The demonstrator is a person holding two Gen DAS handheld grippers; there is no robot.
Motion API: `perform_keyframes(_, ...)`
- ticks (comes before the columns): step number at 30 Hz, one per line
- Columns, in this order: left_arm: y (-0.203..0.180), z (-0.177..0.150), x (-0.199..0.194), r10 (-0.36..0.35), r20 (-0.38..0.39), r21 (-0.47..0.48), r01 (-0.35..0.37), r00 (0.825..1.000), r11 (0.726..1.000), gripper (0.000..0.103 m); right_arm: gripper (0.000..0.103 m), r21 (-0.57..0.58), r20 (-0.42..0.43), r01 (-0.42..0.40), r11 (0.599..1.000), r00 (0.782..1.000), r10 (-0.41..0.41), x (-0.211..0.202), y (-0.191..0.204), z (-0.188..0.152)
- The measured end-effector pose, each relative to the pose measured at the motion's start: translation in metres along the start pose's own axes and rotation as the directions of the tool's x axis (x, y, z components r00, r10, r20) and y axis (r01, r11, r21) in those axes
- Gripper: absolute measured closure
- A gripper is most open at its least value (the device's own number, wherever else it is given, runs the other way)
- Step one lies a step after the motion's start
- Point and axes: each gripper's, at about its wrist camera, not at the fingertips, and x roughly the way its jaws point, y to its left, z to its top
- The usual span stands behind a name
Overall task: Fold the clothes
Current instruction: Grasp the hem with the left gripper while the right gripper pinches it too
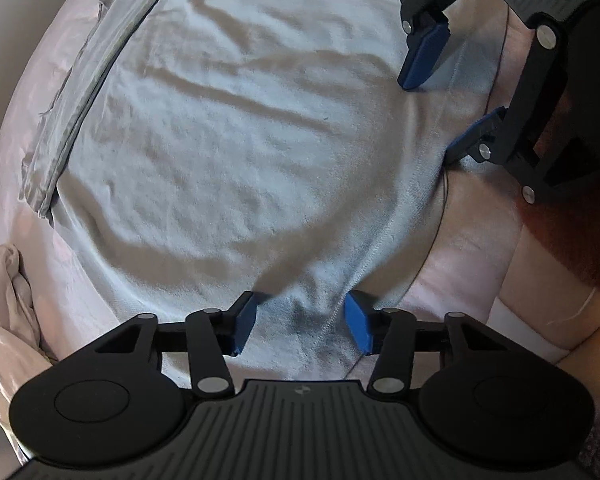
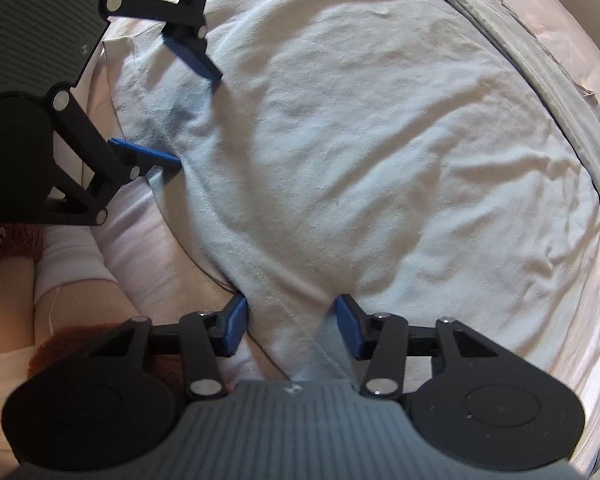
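Observation:
A pale blue-white garment (image 1: pixel 228 152) (image 2: pixel 360 140) lies spread and wrinkled on a pink bed sheet (image 1: pixel 472 240). Both grippers point down at its stitched hem on the near side. My left gripper (image 1: pixel 300 324) (image 2: pixel 196 118) is open, its blue fingertips (image 1: pixel 358 324) pressed into the cloth with a bunched ridge of hem between them. My right gripper (image 2: pixel 292 326) (image 1: pixel 432 120) is open too. It straddles the hem farther along, one finger on the garment and one at its edge, with a fold of cloth rising between the pads.
A grey folded cloth (image 1: pixel 84 80) (image 2: pixel 540 92) lies along the garment's far edge. A crumpled beige cloth (image 1: pixel 4 300) sits at the left corner of the bed. A person's white sleeve (image 2: pixel 72 256) and a reddish-brown fuzzy thing (image 1: pixel 572 232) are close behind the grippers.

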Motion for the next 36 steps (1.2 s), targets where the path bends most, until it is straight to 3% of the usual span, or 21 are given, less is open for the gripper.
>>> perform_keyframes(2, 0.003, -0.001, -0.001, -0.009, 0.006, -0.03, 0.009, 1.0, 1.0, 0.075, 0.066, 0.018, 0.019, 0.007, 1.0, 1.0, -0.007, -0.003, -0.002, -0.001)
perform_keyframes(3, 0.005, -0.002, -0.002, 0.013, 0.008, -0.053, -0.012, 1.0, 0.999, 0.093, 0.071, 0.03, 0.03, 0.01, 0.999, 0.999, -0.011, -0.004, -0.003, -0.002)
perform_keyframes(4, 0.009, -0.003, -0.001, 0.05, 0.004, -0.08, -0.05, 0.999, 0.996, 0.101, 0.076, 0.043, 0.042, 0.015, 0.999, 0.999, -0.017, -0.006, -0.005, -0.003)
perform_keyframes(5, 0.012, -0.004, -0.002, 0.076, 0.005, -0.105, -0.075, 0.997, 0.992, 0.101, 0.086, 0.057, 0.053, 0.027, 0.998, 0.998, -0.03, -0.007, -0.007, -0.004)
perform_keyframes(7, 0.018, -0.005, -0.004, 0.092, 0.022, -0.14, -0.088, 0.996, 0.986, 0.103, 0.088, 0.082, 0.082, 0.06, 0.995, 0.994, -0.066, -0.011, -0.009, -0.006)
perform_keyframes(13, 0.039, -0.004, -0.008, 0.108, 0.044, -0.251, -0.094, 0.993, 0.963, 0.103, 0.09, 0.179, 0.16, 0.144, 0.973, 0.972, -0.173, -0.018, -0.025, 0.002)
perform_keyframes(18, 0.07, -0.011, -0.011, 0.07, 0.069, -0.419, -0.035, 0.995, 0.907, 0.103, 0.09, 0.272, 0.199, 0.161, 0.949, 0.955, -0.219, -0.023, -0.043, 0.003)
perform_keyframes(22, 0.086, -0.014, -0.002, 0.017, 0.043, -0.489, 0.006, 0.999, 0.872, 0.103, 0.089, 0.289, 0.163, 0.161, 0.944, 0.963, -0.214, -0.012, -0.054, 0.011)
perform_keyframes(25, 0.085, -0.013, 0.008, -0.022, 0.002, -0.484, 0.02, 1.0, 0.875, 0.103, 0.087, 0.295, 0.119, 0.139, 0.945, 0.976, -0.18, -0.002, -0.059, 0.011)
perform_keyframes(28, 0.082, -0.014, 0.006, -0.009, 0.004, -0.473, 0.01, 1.0, 0.881, 0.103, 0.087, 0.316, 0.12, 0.12, 0.941, 0.979, -0.165, -0.001, -0.062, 0.009)
perform_keyframes(29, 0.082, -0.015, 0.003, -0.004, 0.021, -0.477, 0.014, 1.0, 0.879, 0.103, 0.085, 0.324, 0.125, 0.114, 0.939, 0.979, -0.162, -0.003, -0.063, 0.008)
perform_keyframes(32, 0.083, -0.022, -0.011, -0.004, 0.098, -0.486, 0.052, 0.995, 0.873, 0.097, 0.057, 0.353, 0.143, 0.087, 0.932, 0.979, -0.146, -0.011, -0.066, 0.001)
perform_keyframes(34, 0.085, -0.024, -0.018, -0.045, 0.132, -0.476, 0.104, 0.99, 0.873, 0.086, 0.056, 0.364, 0.16, 0.05, 0.93, 0.98, -0.115, -0.019, -0.068, -0.004)
perform_keyframes(36, 0.088, -0.024, -0.021, -0.11, 0.154, -0.459, 0.169, 0.982, 0.872, 0.082, 0.056, 0.355, 0.162, 0.026, 0.935, 0.983, -0.088, -0.026, -0.07, -0.006)
